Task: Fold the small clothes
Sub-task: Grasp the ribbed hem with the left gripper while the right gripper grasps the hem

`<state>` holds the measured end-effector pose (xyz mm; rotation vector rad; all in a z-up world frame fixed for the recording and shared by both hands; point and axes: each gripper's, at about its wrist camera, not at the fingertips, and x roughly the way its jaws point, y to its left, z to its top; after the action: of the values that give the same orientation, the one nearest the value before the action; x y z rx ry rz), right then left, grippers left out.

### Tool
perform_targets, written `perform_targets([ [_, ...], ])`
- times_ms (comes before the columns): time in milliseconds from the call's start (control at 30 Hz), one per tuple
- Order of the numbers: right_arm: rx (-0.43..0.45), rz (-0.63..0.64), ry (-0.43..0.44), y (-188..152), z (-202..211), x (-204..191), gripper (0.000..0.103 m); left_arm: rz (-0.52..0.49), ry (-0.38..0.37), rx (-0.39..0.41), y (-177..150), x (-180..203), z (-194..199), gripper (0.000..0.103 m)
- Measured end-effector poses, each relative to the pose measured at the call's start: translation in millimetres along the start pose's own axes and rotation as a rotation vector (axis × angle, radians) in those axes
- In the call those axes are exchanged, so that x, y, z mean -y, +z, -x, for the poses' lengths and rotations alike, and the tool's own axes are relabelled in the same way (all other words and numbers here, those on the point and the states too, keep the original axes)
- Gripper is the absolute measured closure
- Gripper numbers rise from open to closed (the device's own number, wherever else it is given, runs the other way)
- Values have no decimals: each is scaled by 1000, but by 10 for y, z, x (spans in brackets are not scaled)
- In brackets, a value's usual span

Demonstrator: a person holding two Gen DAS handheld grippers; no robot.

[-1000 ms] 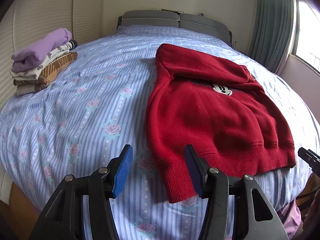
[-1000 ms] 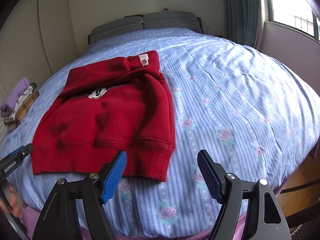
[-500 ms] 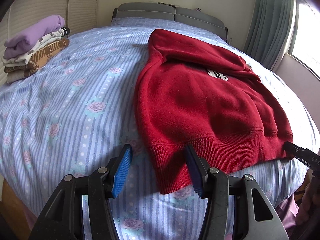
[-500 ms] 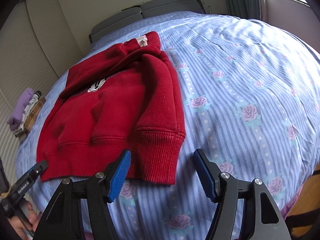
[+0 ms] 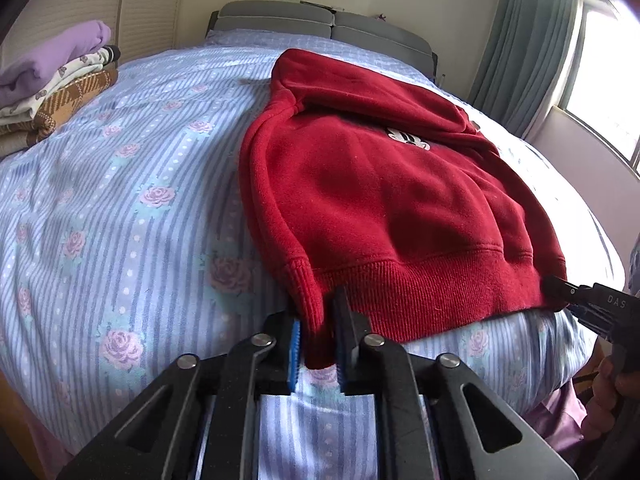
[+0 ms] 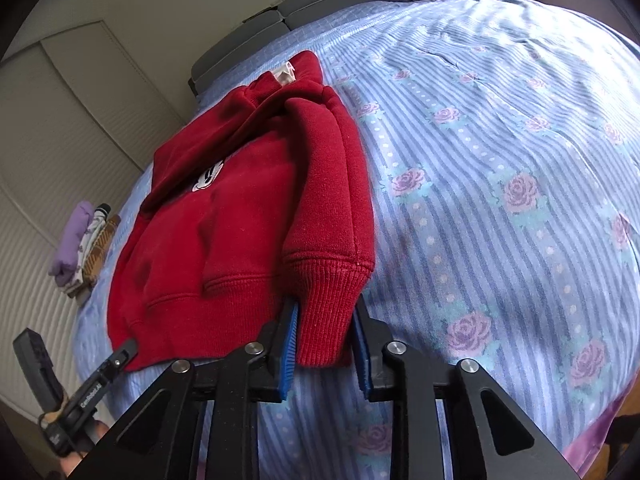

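A small red sweater [image 5: 372,200] with a cartoon mouse patch lies flat on the blue flowered bedsheet [image 5: 120,208], its ribbed hem towards me. My left gripper [image 5: 318,336] is shut on the hem's left corner. My right gripper [image 6: 326,340] is closed around the hem's right corner [image 6: 324,308], pads pressing the ribbed cuff. The sweater also shows in the right wrist view [image 6: 248,216]. Each gripper's tip shows in the other's view, at the opposite hem corner.
A stack of folded clothes [image 5: 52,80], purple on top, sits at the bed's far left; it also shows in the right wrist view [image 6: 84,248]. Grey headboard [image 5: 320,28] at the back, curtain and window on the right. The bed's front edge is just below the grippers.
Both grippers moved forward and down to the hem and went from open to closed on its two corners.
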<state>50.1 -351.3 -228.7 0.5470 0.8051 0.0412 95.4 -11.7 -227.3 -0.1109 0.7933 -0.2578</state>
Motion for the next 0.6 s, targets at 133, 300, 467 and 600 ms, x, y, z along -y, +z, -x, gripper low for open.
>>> perform_targets([
  [133, 10, -15, 15, 2, 69, -11, 85, 16, -1, 8, 22, -18, 64, 95],
  [300, 42, 5, 30, 2, 265, -118, 87, 32, 4, 25, 64, -12, 235, 95],
  [467, 75, 4, 67, 23, 511, -182, 88, 48, 3, 24, 71, 1, 455, 96],
  [600, 90, 12, 94, -7, 677, -229, 88, 45, -8, 36, 44, 8, 660, 96],
])
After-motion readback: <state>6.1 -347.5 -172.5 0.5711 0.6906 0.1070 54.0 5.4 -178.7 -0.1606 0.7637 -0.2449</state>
